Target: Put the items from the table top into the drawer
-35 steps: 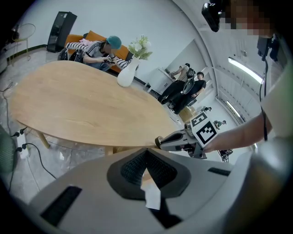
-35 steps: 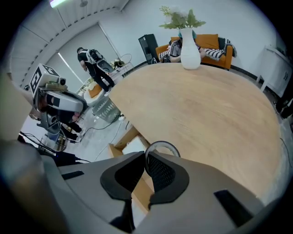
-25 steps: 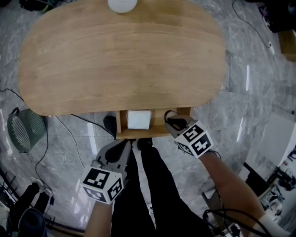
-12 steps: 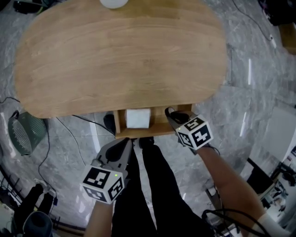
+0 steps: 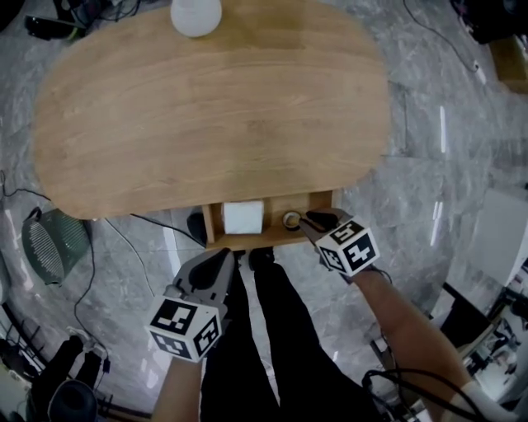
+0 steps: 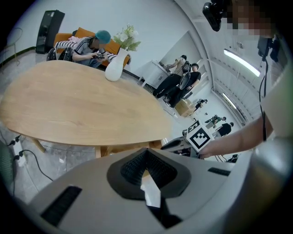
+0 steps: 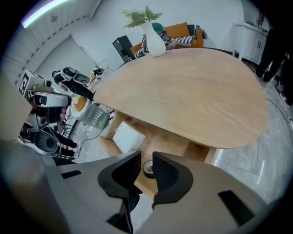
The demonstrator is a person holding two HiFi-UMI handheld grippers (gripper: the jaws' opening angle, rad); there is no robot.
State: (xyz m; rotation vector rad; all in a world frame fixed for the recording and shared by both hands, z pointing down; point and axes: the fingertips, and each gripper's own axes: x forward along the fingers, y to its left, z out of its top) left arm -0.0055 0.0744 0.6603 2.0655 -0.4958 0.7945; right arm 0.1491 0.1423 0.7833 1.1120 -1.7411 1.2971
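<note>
An open wooden drawer sticks out under the near edge of the oval table. In it lie a white box and a small dark tape roll. My right gripper hangs just right of the roll. Its jaws have just been opening, and they stand apart above the tape roll without pressing on it. In the right gripper view the white box lies left of the jaws. My left gripper is shut and empty, in front of the drawer, over the person's legs.
A white vase stands at the table's far edge. A green wire basket and cables lie on the marble floor to the left. People sit and stand in the room beyond the table.
The right gripper's jaws have opened and the tape roll now lies in the drawer, just left of its tips. The left gripper has stayed in place.
</note>
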